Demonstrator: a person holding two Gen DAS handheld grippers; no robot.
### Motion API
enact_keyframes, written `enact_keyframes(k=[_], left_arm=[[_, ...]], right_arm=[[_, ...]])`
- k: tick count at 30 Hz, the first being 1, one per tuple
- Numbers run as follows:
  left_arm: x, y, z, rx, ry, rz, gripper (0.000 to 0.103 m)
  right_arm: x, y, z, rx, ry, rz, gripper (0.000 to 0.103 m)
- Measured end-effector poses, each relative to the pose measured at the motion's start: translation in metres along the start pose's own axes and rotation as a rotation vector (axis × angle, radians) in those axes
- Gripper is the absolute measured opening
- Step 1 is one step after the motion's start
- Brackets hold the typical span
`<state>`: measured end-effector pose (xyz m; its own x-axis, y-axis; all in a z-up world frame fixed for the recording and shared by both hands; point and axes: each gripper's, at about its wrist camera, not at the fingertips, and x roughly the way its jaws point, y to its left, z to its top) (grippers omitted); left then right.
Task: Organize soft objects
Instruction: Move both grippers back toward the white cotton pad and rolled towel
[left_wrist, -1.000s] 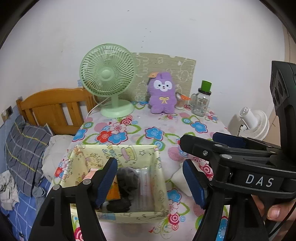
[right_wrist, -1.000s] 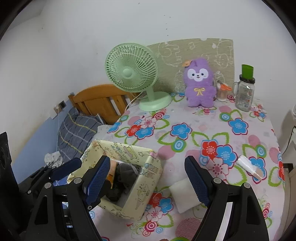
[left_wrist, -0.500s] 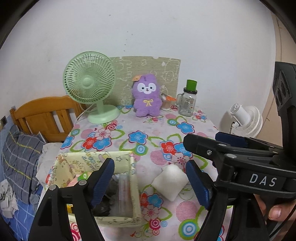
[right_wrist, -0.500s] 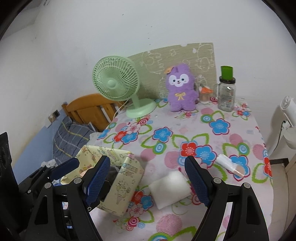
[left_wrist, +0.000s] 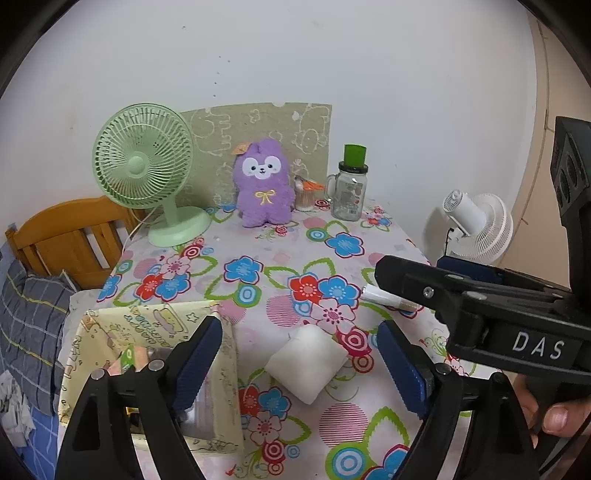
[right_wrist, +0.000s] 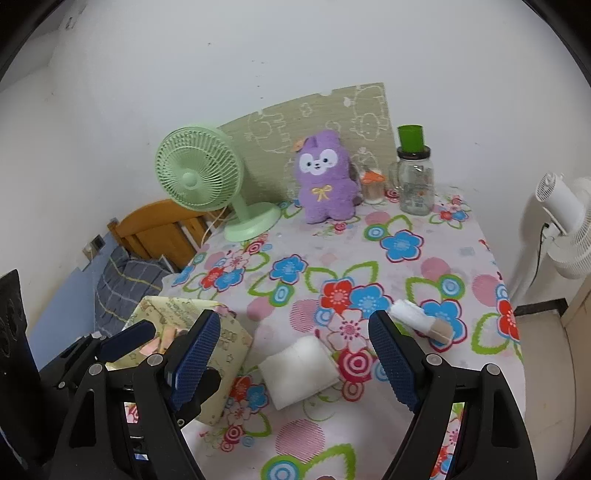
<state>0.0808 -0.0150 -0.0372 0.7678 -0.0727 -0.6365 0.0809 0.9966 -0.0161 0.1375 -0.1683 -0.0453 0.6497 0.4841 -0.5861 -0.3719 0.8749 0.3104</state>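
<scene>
A white foam block (left_wrist: 306, 363) (right_wrist: 299, 371) lies on the flowered tablecloth (left_wrist: 258, 266). My left gripper (left_wrist: 299, 326) hovers over it, its jaws opening, with nothing gripped. My right gripper (right_wrist: 293, 317) is open and empty above the same block. Left of the block stands a yellow patterned box (left_wrist: 147, 321) (right_wrist: 225, 343) with several items inside, partly hidden by a finger. A white roll (left_wrist: 384, 297) (right_wrist: 421, 321) lies to the right. A purple plush (left_wrist: 263, 188) (right_wrist: 325, 181) sits upright at the back.
A green desk fan (left_wrist: 144, 173), a small orange-lidded cup (left_wrist: 306, 195) and a glass jar with a green lid (left_wrist: 349, 192) stand along the back. A wooden headboard (left_wrist: 66, 236) and bedding are off the left edge. A white floor fan (left_wrist: 476, 225) stands right.
Both grippers moved right, from over the yellow box to over the white foam block. The left jaws stand a little wider.
</scene>
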Motion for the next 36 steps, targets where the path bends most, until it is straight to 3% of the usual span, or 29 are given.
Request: enact_keyframes(k=[36], left_arm=[[0.08,-0.037,-0.011,0.071,0.16,-0.051,0.09]], right_arm=[[0.037,-0.066,-0.015,0.096,0.082,-0.076,0.085]])
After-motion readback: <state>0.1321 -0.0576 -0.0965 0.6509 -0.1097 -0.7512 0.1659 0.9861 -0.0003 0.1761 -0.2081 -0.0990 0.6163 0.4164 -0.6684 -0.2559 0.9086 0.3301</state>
